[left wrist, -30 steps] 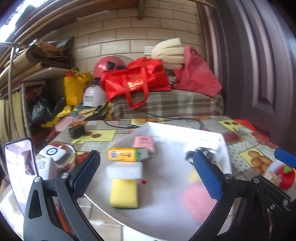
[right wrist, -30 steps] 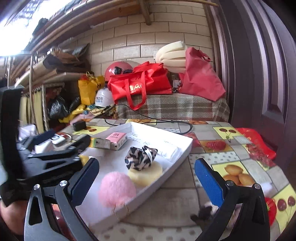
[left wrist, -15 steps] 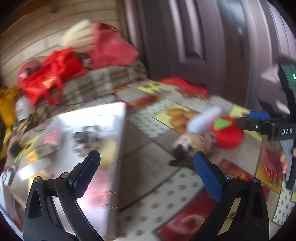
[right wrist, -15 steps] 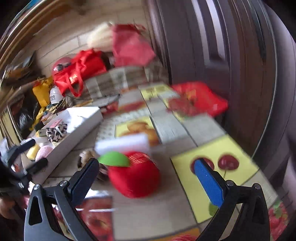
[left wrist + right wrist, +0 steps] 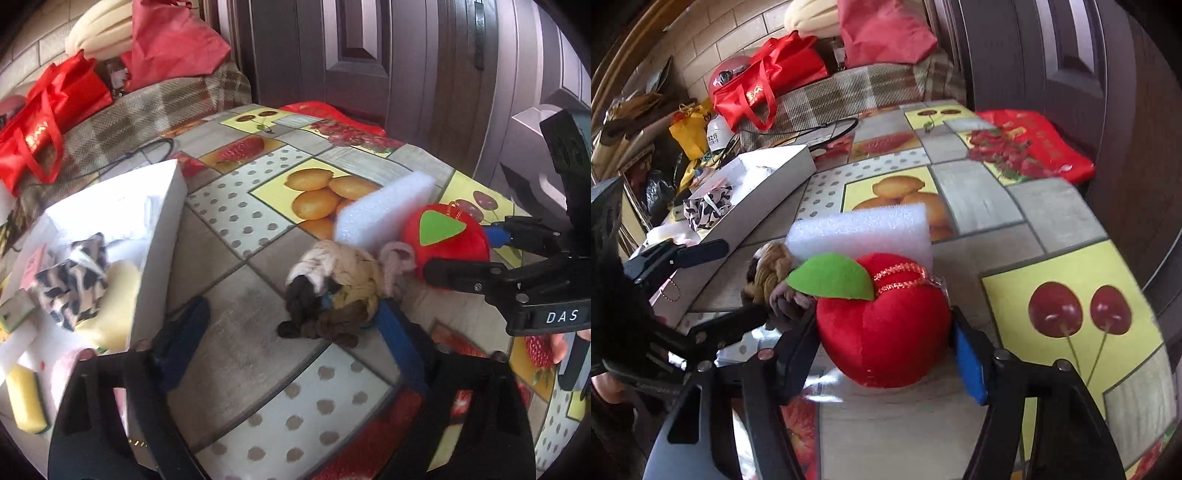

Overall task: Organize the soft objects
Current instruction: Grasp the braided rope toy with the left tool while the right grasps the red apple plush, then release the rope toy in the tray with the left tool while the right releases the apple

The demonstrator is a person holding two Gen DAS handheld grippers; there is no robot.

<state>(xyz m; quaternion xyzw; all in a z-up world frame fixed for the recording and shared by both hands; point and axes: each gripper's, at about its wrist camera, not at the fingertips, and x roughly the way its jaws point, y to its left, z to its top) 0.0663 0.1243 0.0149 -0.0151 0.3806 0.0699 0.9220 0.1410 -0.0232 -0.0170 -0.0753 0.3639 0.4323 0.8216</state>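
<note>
A red plush apple [image 5: 886, 325] with a green leaf sits on the fruit-print tablecloth, between the fingers of my right gripper [image 5: 886, 354], whose pads touch or nearly touch its sides. It also shows in the left wrist view [image 5: 447, 236]. A white foam block [image 5: 860, 236] leans behind it. A braided brown and cream fabric bundle [image 5: 332, 288] lies beside the apple. My left gripper [image 5: 288, 343] is open, with the bundle near its right finger. A white tray [image 5: 162, 236] at left holds a leopard-print scrunchie [image 5: 74, 280], a pale yellow sponge and other soft items.
A dark door [image 5: 369, 55] stands behind the table. Red bags [image 5: 768, 81] lie on a plaid-covered bench at the back. A black cable [image 5: 827, 129] runs by the tray. The table edge drops off at right by a red bag [image 5: 1034, 147].
Both grippers swung right from the tray toward the apple, foam and bundle. My right gripper came down around the apple; my left gripper came close to the bundle.
</note>
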